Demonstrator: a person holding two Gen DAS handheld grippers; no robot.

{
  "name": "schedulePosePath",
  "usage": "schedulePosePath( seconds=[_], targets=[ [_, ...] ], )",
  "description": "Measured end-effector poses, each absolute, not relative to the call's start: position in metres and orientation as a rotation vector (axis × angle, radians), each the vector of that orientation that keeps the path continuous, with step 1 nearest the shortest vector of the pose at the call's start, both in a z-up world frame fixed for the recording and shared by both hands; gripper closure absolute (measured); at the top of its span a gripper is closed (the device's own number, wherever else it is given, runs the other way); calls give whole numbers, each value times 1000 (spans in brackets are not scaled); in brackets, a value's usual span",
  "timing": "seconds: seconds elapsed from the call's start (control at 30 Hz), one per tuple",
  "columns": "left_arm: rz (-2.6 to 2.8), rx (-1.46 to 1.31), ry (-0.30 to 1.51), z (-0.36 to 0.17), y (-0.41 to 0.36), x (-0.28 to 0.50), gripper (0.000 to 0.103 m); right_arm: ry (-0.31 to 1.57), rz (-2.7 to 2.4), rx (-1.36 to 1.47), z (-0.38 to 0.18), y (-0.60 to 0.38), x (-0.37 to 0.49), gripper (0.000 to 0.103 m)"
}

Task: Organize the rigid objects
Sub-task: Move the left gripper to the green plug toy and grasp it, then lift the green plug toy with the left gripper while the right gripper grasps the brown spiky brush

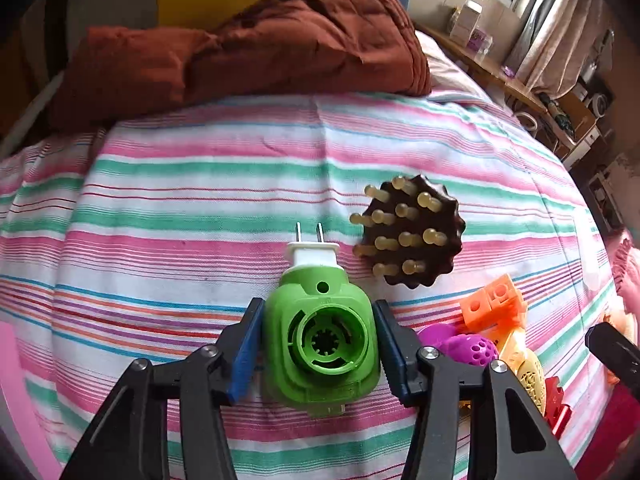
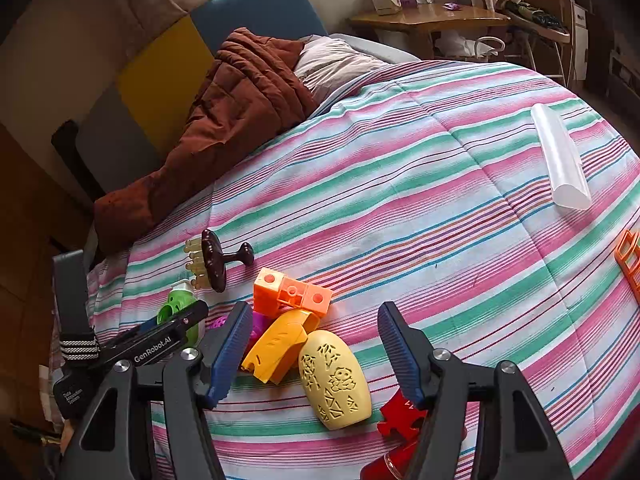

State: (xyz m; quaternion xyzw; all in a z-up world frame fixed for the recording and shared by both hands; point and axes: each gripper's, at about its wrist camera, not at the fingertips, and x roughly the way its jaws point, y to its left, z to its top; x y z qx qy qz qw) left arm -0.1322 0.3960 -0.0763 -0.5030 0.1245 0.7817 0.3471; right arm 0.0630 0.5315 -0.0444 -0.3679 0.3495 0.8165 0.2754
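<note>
striped bedspread (image 2: 440,184) covers the bed, brown quilt (image 1: 256,40) bunched at the head end. clear tube (image 2: 560,156) lies alone on the far right, well apart from the rest. toys sit in 1 cluster near the front edge: brown peg brush (image 1: 410,232) tilted on its side with pegs facing the left camera, orange cubes (image 2: 292,294) just beside it, orange shell (image 2: 280,342) touching a cream oval (image 2: 335,380), purple ball (image 1: 474,348), red puzzle piece (image 2: 400,416). green plug-in (image 1: 320,332) lies flat on the spread left of the cluster, 2 prongs pointing away. left gripper (image 1: 318,344) straddles it, pads tight against both sides (pinching it, plug-in resting on the cloth). right gripper (image 2: 316,356) hangs over the cream oval, fingers spread, nothing gripped.
</note>
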Motion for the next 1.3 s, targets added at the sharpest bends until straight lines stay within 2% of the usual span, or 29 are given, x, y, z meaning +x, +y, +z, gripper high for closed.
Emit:
schedulePosePath(
  seconds=[0.5,0.83,1.07,1.3],
  targets=[
    [2047,-1250,308,-74,297,-52,49,840,2218,-1106,-51,516,48,37],
    [2067,-1194,335,-78,283,-30,50,682,2350,-1128,-36,489,28,37],
    [2067,-1182,325,-80,282,-33,50,497,2419,-1194,-28,487,-28,37],
    [2067,-1170,317,-82,281,-33,50,354,2394,-1314,-49,491,-96,37]
  ],
)
